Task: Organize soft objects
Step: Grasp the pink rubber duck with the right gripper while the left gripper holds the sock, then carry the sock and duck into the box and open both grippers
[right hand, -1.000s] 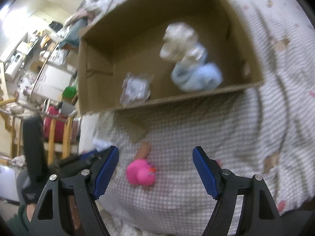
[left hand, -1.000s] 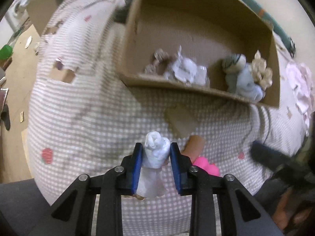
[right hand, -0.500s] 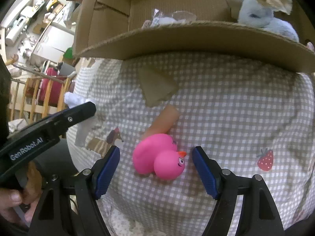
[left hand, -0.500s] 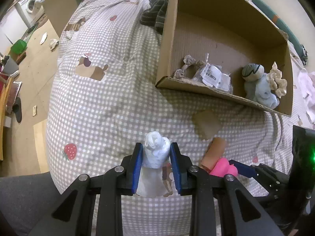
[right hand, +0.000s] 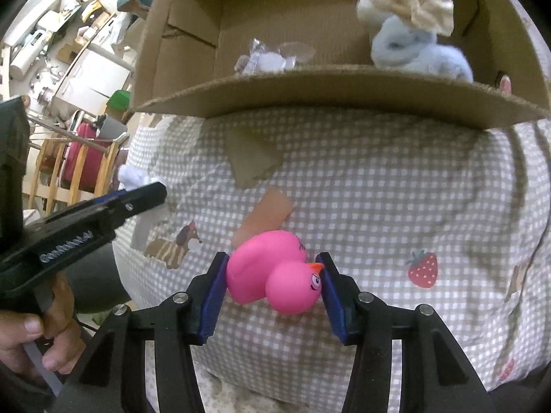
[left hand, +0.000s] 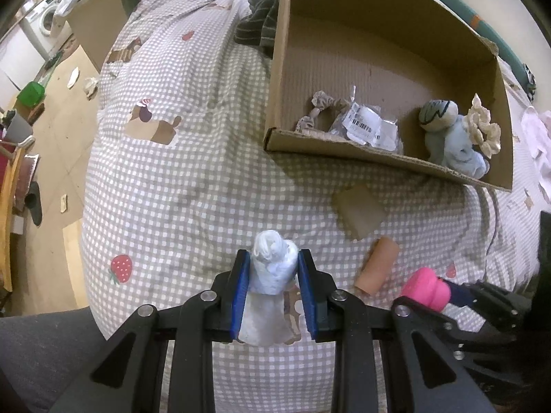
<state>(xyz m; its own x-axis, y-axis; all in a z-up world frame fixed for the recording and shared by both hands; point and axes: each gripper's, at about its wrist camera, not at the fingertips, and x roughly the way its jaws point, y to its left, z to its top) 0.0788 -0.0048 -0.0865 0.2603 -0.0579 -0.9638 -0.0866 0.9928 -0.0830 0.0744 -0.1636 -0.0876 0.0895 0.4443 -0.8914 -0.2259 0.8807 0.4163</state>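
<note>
The duck [right hand: 275,277] is now being clamped as the right gripper [right hand: 272,287], wide a second ago, is closing around it. The left gripper [left hand: 273,284] is still gripping the cloth [left hand: 273,268], so both are likely heading for the box [left hand: 385,161].

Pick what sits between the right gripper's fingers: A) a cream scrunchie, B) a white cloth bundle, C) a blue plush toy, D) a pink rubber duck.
D: in the right wrist view the pink rubber duck lies on the checked bedcover between the right gripper pads, whose jaws are closing.

One pink duck [right hand: 275,275], one cardboard box [left hand: 344,144] (four items inside).
</note>
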